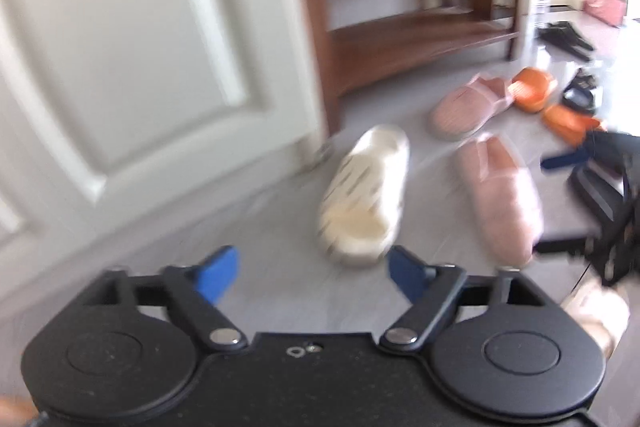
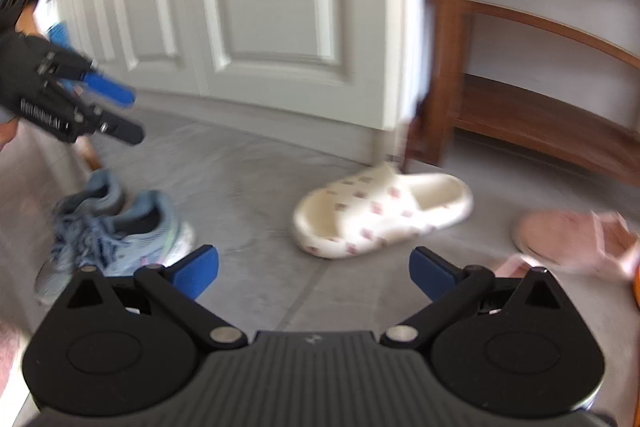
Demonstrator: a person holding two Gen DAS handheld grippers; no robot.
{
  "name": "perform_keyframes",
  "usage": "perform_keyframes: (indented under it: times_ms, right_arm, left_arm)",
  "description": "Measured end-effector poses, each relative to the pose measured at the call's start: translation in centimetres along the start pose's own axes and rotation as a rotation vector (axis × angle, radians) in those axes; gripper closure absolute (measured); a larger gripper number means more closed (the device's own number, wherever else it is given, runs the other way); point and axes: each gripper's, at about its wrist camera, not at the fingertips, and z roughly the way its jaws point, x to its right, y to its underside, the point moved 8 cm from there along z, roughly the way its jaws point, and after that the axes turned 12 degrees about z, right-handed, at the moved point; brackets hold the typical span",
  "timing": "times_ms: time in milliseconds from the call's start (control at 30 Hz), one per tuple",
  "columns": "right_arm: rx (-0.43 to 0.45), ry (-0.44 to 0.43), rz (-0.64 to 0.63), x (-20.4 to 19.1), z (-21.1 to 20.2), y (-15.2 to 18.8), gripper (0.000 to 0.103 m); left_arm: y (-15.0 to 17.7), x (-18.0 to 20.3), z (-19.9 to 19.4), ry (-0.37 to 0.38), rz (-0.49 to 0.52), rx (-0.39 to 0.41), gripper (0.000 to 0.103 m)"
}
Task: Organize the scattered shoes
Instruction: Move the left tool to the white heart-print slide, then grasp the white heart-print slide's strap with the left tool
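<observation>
A cream patterned slide point(image 1: 366, 195) lies on the grey floor just ahead of my open, empty left gripper point(image 1: 310, 277). Two pink slippers point(image 1: 498, 195) point(image 1: 468, 107) and two orange slippers point(image 1: 534, 89) lie further right. In the right wrist view the same cream slide point(image 2: 380, 213) lies ahead of my open, empty right gripper point(image 2: 314, 273), with a pair of blue-grey sneakers point(image 2: 116, 231) at left and a pink slipper point(image 2: 572, 239) at right. The left gripper point(image 2: 108, 107) shows at far left there; the right gripper point(image 1: 568, 161) shows at the right edge of the left view.
A brown wooden shoe rack point(image 1: 416, 7) with bare shelves stands against the wall, also in the right wrist view point(image 2: 540, 67). A white panelled door point(image 1: 140, 47) stands to its left. Dark shoes point(image 1: 564, 39) lie far right. Both views are motion-blurred.
</observation>
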Motion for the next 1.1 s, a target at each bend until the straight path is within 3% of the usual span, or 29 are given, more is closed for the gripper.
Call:
perform_keyframes:
  times_ms: [100,233,400,633,800,867,1033,1100]
  right_arm:
    - [0.020,0.049,0.076,2.8,-1.9,1.2,0.000]
    - [0.029,0.084,0.161,5.6,-3.6,2.9,0.000]
    - [0.014,0.084,0.226,8.0,-4.2,4.3,0.000]
    - [0.008,0.054,0.194,9.2,-3.3,4.1,0.000]
    - [0.019,0.027,0.194,9.8,-2.6,3.3,0.000]
    - [0.027,0.022,0.207,9.9,-2.4,3.0,0.000]
    - [0.044,0.009,0.234,9.8,-2.6,2.6,0.000]
    - [0.055,0.009,0.231,9.7,-2.8,2.6,0.000]
  left_arm:
    - [-2.2,1.8,3.9,0.021,-0.003,-0.034,0.029]
    - [-1.8,3.4,10.0,0.025,-0.076,-0.119,0.036]
    - [1.2,4.4,14.4,0.009,-0.314,-0.144,0.037]
    - [4.4,3.6,17.8,-0.064,-0.573,-0.094,0.041]
    - [4.3,3.5,19.1,-0.053,-0.610,-0.010,0.044]
    - [3.4,4.2,19.9,-0.035,-0.581,0.020,0.061]
    - [2.4,5.1,20.4,0.014,-0.592,0.046,0.075]
    - [1.6,5.8,19.2,0.000,-0.562,0.071,0.078]
